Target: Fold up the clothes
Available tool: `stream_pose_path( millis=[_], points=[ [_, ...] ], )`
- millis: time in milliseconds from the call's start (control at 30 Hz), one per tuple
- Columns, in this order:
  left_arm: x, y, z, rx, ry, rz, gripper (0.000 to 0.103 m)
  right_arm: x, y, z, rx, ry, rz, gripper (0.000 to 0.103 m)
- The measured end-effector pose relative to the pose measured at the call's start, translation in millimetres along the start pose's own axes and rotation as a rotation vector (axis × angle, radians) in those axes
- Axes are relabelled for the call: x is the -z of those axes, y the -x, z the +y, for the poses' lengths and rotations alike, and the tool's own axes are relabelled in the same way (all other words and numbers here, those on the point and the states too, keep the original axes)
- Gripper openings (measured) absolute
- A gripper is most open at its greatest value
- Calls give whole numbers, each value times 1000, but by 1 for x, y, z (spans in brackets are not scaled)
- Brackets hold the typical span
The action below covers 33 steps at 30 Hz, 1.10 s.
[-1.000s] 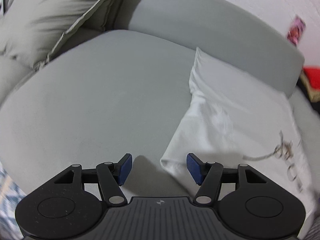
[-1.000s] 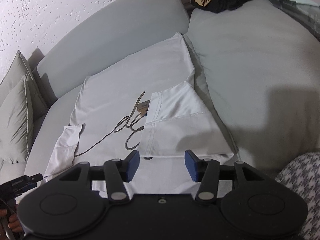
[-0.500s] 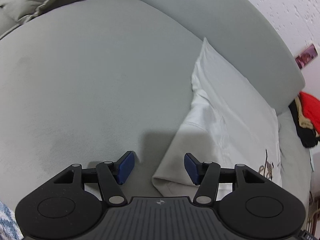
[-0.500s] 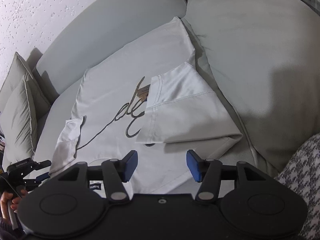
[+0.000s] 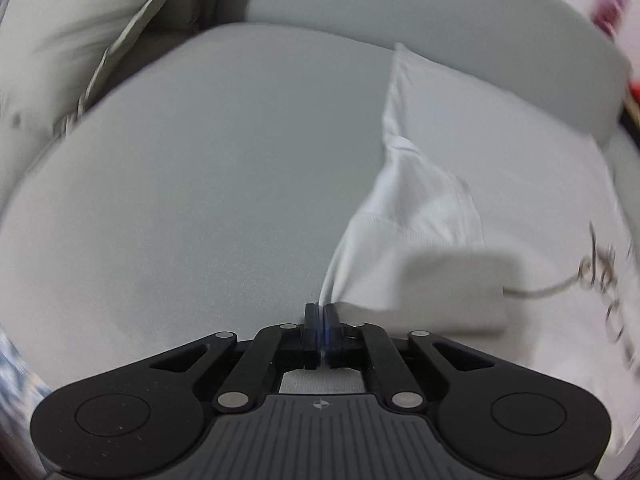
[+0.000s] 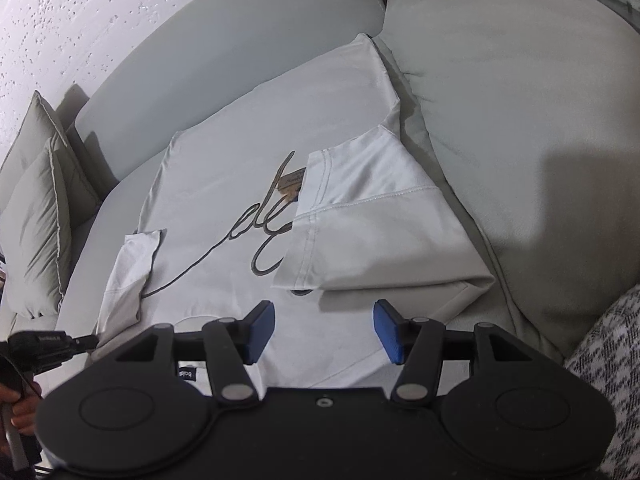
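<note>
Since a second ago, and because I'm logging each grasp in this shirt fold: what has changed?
The left gripper has just closed its jaws on the edge of the white T-shirt's left sleeve, which lay free between its open fingers before. The right gripper stays open above the shirt's near edge, holding nothing. The right sleeve remains folded in; the shirt lies flat on the sofa.

Grey sofa (image 6: 520,128) w/ white tee (image 6: 240,184), cushions (image 6: 36,224)

Left gripper (image 5: 321,312), wide apart a second ago beside the sleeve (image 5: 404,236) of the white T-shirt (image 6: 240,184), now just closed, pinching the sleeve's hem. Sleeve edge drawn taut up to the pads. Left-wrist view blurred and swung back toward the cushion (image 5: 72,40).
</note>
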State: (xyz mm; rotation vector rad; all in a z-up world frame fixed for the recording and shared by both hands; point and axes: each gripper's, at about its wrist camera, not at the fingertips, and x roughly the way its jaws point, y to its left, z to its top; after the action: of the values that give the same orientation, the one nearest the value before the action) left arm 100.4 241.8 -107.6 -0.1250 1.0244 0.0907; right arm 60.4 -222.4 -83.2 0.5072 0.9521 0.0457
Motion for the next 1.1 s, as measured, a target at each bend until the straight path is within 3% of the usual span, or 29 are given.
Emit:
stream_pose_path(
  millis=[67, 100, 167, 267, 333, 367, 600, 833, 1000, 1100],
  points=[
    [2, 14, -8, -23, -57, -64, 13, -2, 4, -1, -10, 4, -12, 57],
    [2, 20, -10, -19, -72, -106, 21, -4, 6, -2, -13, 7, -21, 60],
    [-3, 23, -17, 7, -91, -156, 23, -7, 8, -5, -9, 14, -48, 60],
    [-19, 10, -29, 21, -126, -162, 23, -17, 3, -12, -17, 1, -65, 55],
    [-28, -3, -38, 5, -163, -160, 23, -26, -4, -15, -38, -12, -83, 35],
    [-33, -9, -42, -1, -178, -161, 23, -31, -7, -17, -50, -19, -94, 32],
    [-51, -66, -50, -29, -172, -56, 23, -65, -48, -34, -59, -81, -91, 33],
    [-50, -65, -56, -48, -230, -67, 23, -62, -63, -42, -19, -84, -120, 32],
    [-46, -43, -64, -20, -239, -160, 23, -60, -48, -46, -24, -115, -193, 32],
    [-49, -63, -69, -10, -251, -97, 23, -63, -53, -45, -13, -126, -201, 32]
  ],
)
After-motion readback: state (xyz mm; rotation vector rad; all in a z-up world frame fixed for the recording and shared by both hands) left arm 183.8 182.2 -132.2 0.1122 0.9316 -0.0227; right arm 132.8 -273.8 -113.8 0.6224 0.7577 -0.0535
